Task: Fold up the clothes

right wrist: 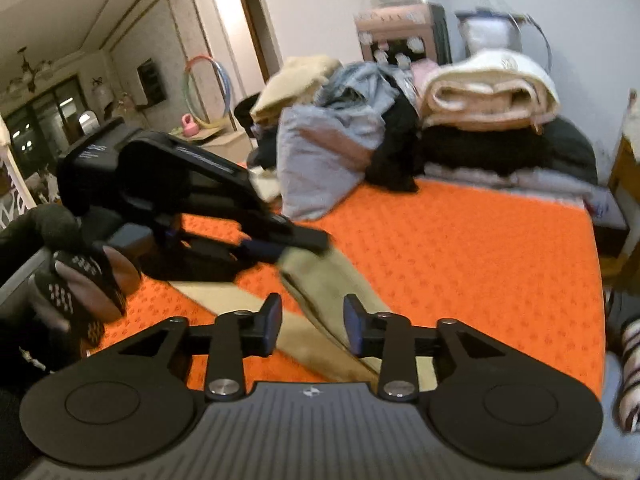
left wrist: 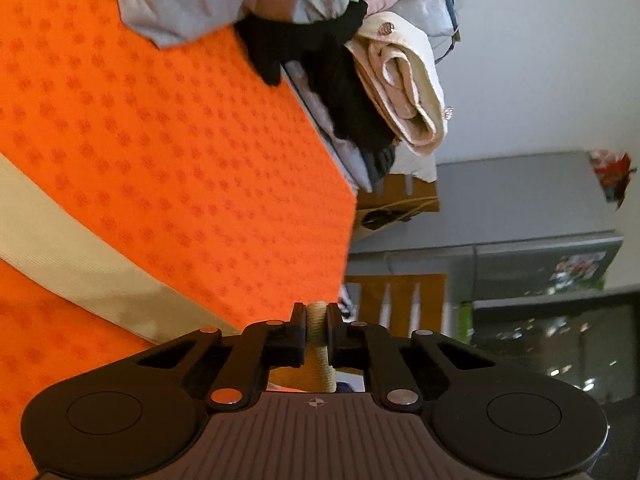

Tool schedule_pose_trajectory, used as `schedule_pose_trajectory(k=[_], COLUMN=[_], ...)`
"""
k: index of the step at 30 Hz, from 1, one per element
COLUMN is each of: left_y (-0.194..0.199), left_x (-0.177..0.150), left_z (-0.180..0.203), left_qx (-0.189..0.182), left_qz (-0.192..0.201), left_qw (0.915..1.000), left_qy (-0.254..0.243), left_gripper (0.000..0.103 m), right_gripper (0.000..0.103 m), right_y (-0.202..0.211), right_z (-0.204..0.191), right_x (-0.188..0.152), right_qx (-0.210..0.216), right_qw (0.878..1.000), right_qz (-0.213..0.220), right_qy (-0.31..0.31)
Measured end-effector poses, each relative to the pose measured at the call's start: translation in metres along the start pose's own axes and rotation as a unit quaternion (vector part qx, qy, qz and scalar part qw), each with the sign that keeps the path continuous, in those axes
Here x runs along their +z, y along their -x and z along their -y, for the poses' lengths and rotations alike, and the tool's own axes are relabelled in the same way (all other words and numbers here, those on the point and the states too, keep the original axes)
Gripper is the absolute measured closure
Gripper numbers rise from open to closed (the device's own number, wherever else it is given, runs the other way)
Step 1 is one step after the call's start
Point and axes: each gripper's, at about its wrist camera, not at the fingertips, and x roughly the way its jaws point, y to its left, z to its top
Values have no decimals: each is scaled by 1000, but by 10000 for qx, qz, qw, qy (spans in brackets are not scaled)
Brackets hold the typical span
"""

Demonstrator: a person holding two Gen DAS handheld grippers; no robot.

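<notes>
A beige garment (right wrist: 320,284) lies in long folds on the orange patterned cloth (right wrist: 460,248); it also shows in the left wrist view (left wrist: 80,256). My left gripper (left wrist: 317,316) is shut on a ribbed edge of the beige garment and holds it lifted; it appears in the right wrist view (right wrist: 308,240), tilted sideways. My right gripper (right wrist: 312,312) is open, its fingers on either side of a fold of the garment, just above it.
A pile of grey, black and cream clothes (right wrist: 380,128) lies at the far end of the orange cloth, also in the left wrist view (left wrist: 320,40). A gloved hand (right wrist: 80,276) is at the left. Furniture and a wall (left wrist: 540,80) stand beyond.
</notes>
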Motion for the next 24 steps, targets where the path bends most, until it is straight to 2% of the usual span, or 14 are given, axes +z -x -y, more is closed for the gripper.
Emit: schedule_pose_trajectory(k=[7, 14, 24], left_y=[33, 74, 135], left_x=[14, 42, 81], left_z=[-16, -33, -55], left_qx=[476, 561, 701], left_qz=[102, 199, 59], left_qw=[9982, 9970, 9950], left_qy=[-361, -504, -703], left_gripper=[91, 91, 91], right_gripper=[61, 61, 60], right_y=[-6, -15, -44], right_z=[22, 42, -1], right_x=[-15, -29, -17], right_qx=[-468, -961, -1124], right_qw=[9972, 9889, 9865], right_qz=[-346, -672, -755], right_qy=[-475, -915, -916])
